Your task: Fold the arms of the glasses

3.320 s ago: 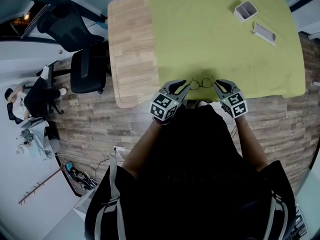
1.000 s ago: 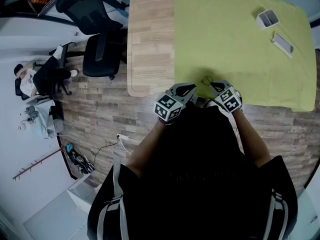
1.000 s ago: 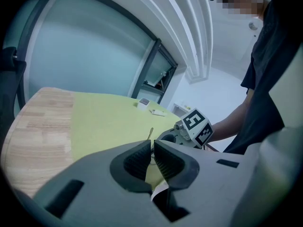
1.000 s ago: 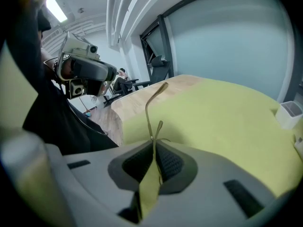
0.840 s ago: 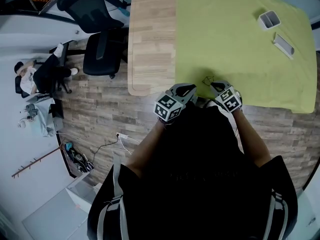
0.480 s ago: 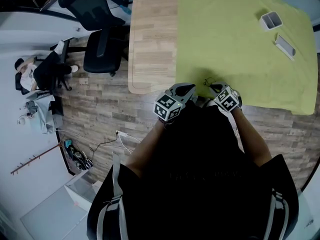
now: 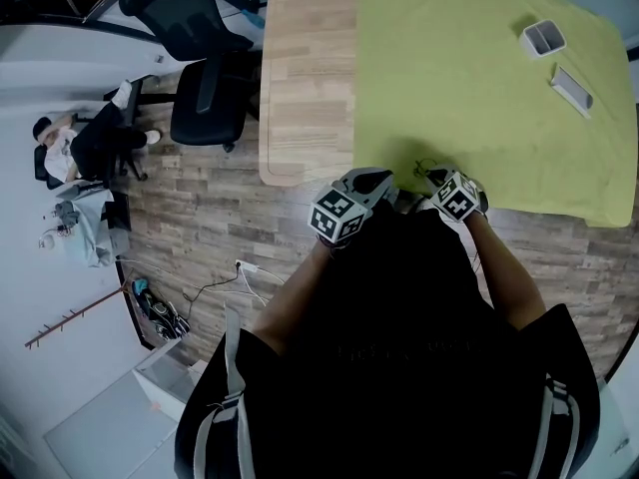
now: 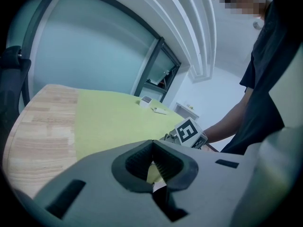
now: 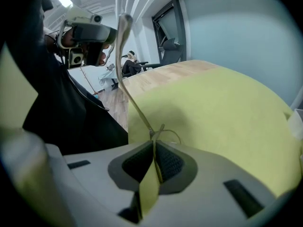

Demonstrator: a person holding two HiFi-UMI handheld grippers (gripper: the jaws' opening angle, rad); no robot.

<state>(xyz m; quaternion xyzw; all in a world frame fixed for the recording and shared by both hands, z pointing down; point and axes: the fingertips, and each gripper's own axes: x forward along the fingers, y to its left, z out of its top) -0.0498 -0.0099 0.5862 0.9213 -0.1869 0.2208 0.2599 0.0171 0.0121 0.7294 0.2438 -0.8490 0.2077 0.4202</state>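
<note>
Our right claw [image 9: 155, 144] pinches the wire glasses [image 9: 153, 132] near a hinge, just over the near edge of the green cloth [image 7: 469, 88] on the worktop [image 7: 305, 78]. Our left claw [image 8: 153, 144], pressed together and empty, sits beside that edge.

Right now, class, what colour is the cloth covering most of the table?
Yellow-green; the cloth shows best in the head view.
</note>
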